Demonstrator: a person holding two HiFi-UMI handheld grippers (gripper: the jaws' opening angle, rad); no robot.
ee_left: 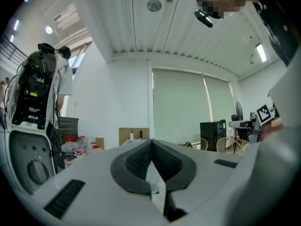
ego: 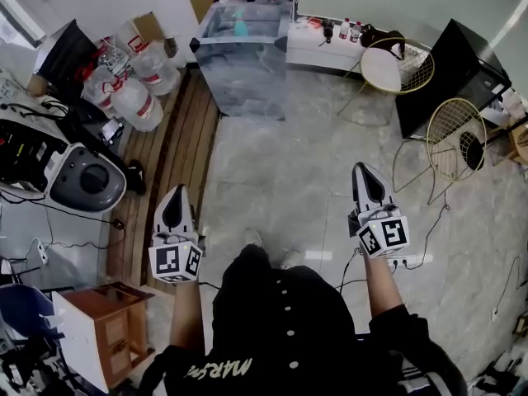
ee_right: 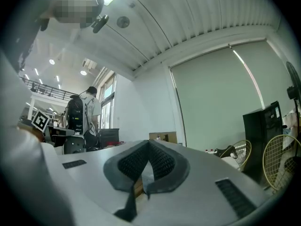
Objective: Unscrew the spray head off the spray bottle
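Jaws of our left gripper (ego: 176, 195) are closed tight on nothing. The dark pads (ee_left: 137, 163) meet along one seam in the left gripper view, and we hold the gripper level, pointing forward over the floor. Ahead of it, and a little to its right in the head view, stands the grey desk (ego: 247, 73), well apart from both our hands, with bare floor tiles between us and it. On the desk's top we see a small teal shape that we take to be the spray bottle (ego: 240, 26). It looks upright, so its long axis would run vertically with the spray head on top, though from here we cannot make out the head or which way its nozzle faces. Sideways the bottle lies between our two grippers, somewhat closer to the left one's line, so we judge the left hand slightly nearer, yet neither can reach it from where we stand. Our right gripper (ego: 364, 176) is likewise closed and empty, its pads (ee_right: 162, 163) touching in the right gripper view, level and pointing forward. We judge the task not yet begun: we need to walk to the desk and open both jaws, one to steady the body, one to turn the head.
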